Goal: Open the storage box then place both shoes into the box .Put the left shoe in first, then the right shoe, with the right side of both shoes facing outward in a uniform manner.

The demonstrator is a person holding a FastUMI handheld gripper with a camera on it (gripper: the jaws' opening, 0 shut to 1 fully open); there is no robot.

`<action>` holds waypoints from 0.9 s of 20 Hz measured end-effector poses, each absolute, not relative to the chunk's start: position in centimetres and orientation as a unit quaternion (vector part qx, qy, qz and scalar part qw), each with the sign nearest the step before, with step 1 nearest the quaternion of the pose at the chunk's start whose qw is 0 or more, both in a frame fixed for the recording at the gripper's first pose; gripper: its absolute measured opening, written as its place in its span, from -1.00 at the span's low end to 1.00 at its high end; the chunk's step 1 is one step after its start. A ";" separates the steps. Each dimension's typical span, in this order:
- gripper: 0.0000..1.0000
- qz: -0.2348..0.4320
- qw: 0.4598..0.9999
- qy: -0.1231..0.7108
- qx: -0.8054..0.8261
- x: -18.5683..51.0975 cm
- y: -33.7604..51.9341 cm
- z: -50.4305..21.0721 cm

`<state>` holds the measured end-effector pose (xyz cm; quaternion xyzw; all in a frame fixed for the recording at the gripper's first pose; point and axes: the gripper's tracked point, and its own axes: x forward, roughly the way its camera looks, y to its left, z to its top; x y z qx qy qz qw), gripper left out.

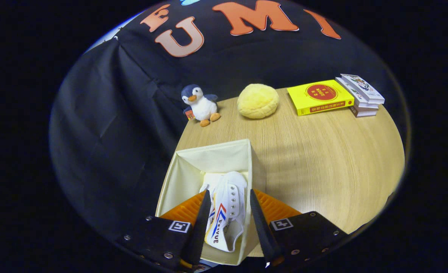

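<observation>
Fingers (203,216) of the tool (227,201) stand spread apart above the open cream fabric storage box (193,167), pressing on nothing. Between them, inside the box, lies a white canvas sneaker (226,212) with red and blue stripes on its side; it lies on its side, its stripes and its row of metal eyelets facing up. A second white shape shows just beyond it at the far end of the box, too hidden to tell whether it is the other shoe. The box sits at the near left corner of the light wooden counter (322,163). Along the far edge of the counter, well apart from the box, sit a plush penguin (200,103), a round yellow plush cushion (257,101) to its right, then a yellow book (320,97) lying flat and, touching it, a small stack of books (361,94) at the far right.
</observation>
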<state>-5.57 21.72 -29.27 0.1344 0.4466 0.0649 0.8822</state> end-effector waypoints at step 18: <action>0.97 0.023 0.994 0.099 0.027 -1.4 -1.8 -10.5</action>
